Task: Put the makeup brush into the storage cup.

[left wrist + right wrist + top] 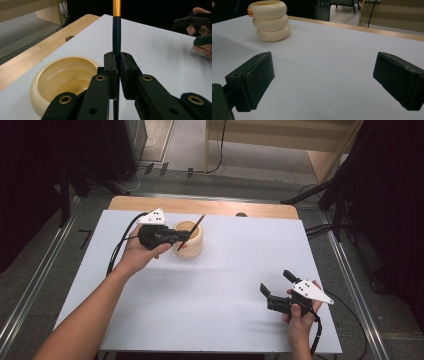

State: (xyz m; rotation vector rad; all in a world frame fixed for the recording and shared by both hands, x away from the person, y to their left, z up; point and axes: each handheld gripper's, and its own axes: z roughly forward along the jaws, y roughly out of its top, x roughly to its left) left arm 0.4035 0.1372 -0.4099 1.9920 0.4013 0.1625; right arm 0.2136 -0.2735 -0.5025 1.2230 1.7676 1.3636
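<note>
A cream ribbed pot stands on the white table at the back left. My left gripper hovers at the pot's near-left rim, shut on a dark pencil that slants over the pot's mouth. In the left gripper view the pads clamp the pencil, which has a gold band near its top, and the pot sits lower left with its hollow showing. My right gripper is held near the front right, open and holding nothing. Its own view faces the pot from afar.
A strip of bare wood with a small hole runs along the table's far edge. Dark stands and cables surround the table on the floor. The right hand and its gripper appear far off in the left gripper view.
</note>
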